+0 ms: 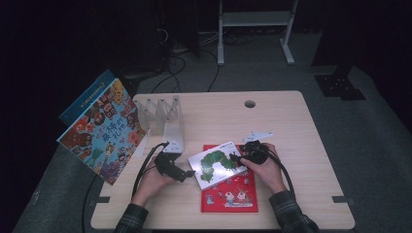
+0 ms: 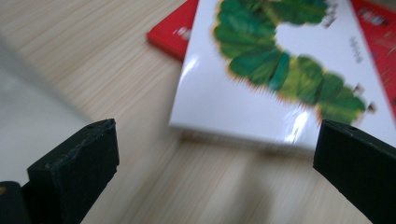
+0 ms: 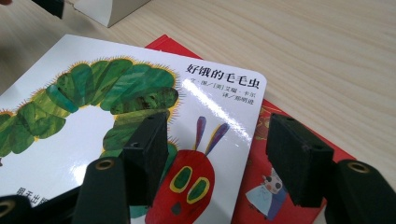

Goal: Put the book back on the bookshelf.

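Left claw [image 1: 190, 173] and right claw [image 1: 234, 158] both agape

Glossy caterpillar book [image 3: 140, 107], wood-grain table [image 3: 327, 56]

caterpillar book [image 1: 217, 164] atop second book [image 1: 231, 194], rack [image 1: 163, 116] behind-left

The white caterpillar book [image 3: 140, 116] carries its title in black, 好饿的毛毛虫, near the top corner, with a smaller credit line beneath (too fine to read surely). The monster-covered book [image 1: 104, 130] leaning at the table's left edge shows large characters, blurred.
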Motion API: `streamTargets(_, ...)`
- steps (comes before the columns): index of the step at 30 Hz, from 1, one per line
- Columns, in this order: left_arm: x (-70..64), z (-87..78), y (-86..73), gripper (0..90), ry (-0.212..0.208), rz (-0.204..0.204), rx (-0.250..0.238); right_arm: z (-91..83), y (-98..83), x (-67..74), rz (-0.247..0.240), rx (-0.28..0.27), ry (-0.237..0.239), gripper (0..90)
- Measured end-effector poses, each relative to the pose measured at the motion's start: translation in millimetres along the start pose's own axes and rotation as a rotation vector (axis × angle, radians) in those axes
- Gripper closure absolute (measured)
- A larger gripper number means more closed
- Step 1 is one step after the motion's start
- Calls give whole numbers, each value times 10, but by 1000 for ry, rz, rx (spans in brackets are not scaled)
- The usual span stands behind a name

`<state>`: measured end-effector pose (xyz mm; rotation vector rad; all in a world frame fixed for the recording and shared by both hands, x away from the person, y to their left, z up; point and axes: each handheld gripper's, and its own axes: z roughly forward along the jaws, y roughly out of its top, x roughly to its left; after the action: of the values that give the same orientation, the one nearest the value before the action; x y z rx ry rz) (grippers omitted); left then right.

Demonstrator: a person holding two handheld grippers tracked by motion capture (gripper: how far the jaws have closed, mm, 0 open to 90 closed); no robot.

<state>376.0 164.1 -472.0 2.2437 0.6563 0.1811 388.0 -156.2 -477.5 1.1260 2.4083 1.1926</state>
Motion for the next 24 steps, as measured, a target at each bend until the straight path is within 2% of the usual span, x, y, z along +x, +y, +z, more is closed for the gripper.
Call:
streamTargets(2,-11,71,45,0,-18,0,0,27,-14,-6,3,12,6,369)
streamTargets(5,-24,175,82,0,-48,3,27,36,-34,-22,26,10,33,373)
streamTargets(9,-42,239,103,0,-99,-4,39,45,-54,-32,45,12,68,369)
streamTargets(15,-67,257,120,0,-94,0,41,9,-88,-18,55,19,71,372)
streamTargets(24,-207,271,123,0,-150,24,74,-104,-236,132,49,7,89,376)
